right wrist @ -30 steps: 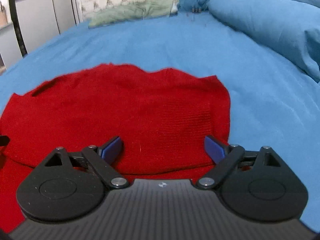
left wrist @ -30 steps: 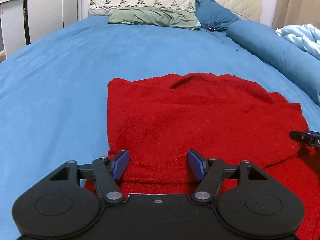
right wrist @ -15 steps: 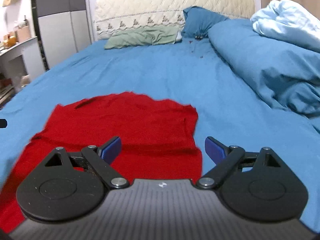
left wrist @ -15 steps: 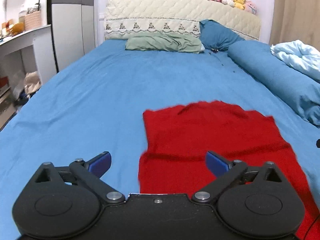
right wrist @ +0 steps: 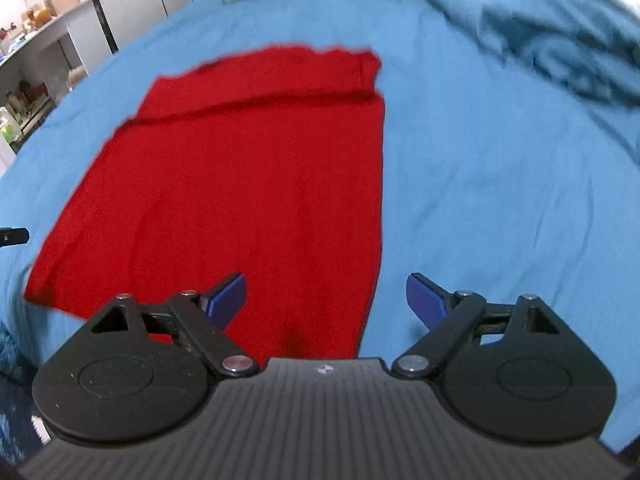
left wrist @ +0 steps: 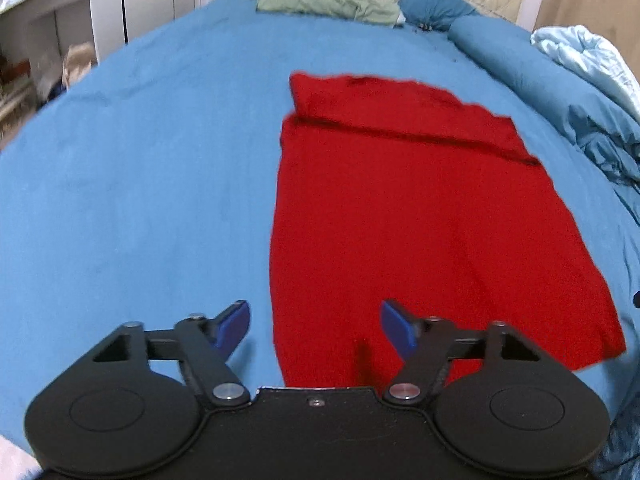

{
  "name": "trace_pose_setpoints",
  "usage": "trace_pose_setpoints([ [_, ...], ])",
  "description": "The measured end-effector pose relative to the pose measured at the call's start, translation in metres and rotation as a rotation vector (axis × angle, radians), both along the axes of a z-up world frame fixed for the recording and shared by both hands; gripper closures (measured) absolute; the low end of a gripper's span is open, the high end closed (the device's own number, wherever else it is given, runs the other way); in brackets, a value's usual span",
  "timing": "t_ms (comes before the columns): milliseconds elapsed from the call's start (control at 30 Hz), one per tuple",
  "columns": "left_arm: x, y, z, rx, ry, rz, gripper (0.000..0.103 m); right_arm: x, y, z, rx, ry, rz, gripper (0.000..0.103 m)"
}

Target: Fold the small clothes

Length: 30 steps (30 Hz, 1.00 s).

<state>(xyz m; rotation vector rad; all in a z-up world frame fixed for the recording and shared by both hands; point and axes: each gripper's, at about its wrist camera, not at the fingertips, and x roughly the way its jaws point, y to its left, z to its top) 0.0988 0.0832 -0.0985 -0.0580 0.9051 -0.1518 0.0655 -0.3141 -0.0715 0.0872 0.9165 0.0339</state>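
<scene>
A red knitted garment (left wrist: 420, 216) lies flat on the blue bed sheet (left wrist: 140, 184), its far end folded over into a band. It also shows in the right wrist view (right wrist: 240, 184). My left gripper (left wrist: 315, 330) is open and empty, above the garment's near left corner. My right gripper (right wrist: 325, 300) is open and empty, above the near right corner. The tip of the left gripper shows at the left edge of the right wrist view (right wrist: 14, 236).
A rolled blue duvet (left wrist: 560, 92) and a pale blue quilt (left wrist: 592, 52) lie along the right. A green pillow (left wrist: 328, 2) and a blue pillow (left wrist: 432, 0) sit by the headboard. A white desk and wardrobe (left wrist: 72, 24) stand left of the bed.
Both grippers have drawn back from the folded far band toward the garment's near edge and tilted down. The whole length of the garment now shows. Both stay open.
</scene>
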Motion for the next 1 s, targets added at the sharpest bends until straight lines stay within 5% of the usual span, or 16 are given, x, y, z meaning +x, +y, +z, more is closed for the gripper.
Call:
trace_pose_setpoints([
  [133,-0.008,0.0,-0.023,0.0,0.045,0.028,0.046,-0.015,0.009,-0.028,-0.032,0.041,-0.021,0.021],
  [367,-0.015,-0.001,-0.037,0.011,0.038,0.019,0.05,-0.028,0.009,-0.06,-0.01,0.099,-0.104,0.039],
  [433,-0.017,0.0,-0.041,0.014,0.044,0.015,0.057,-0.034,0.013,-0.062,-0.019,0.085,-0.104,0.041],
  [767,-0.018,-0.005,-0.038,0.026,0.06,0.013,0.096,-0.037,0.018,-0.065,-0.021,0.063,-0.086,0.081],
  [1000,-0.02,-0.001,-0.002,-0.027,0.004,0.039,0.098,-0.038,0.001,-0.035,0.107,0.016,-0.119,0.083],
])
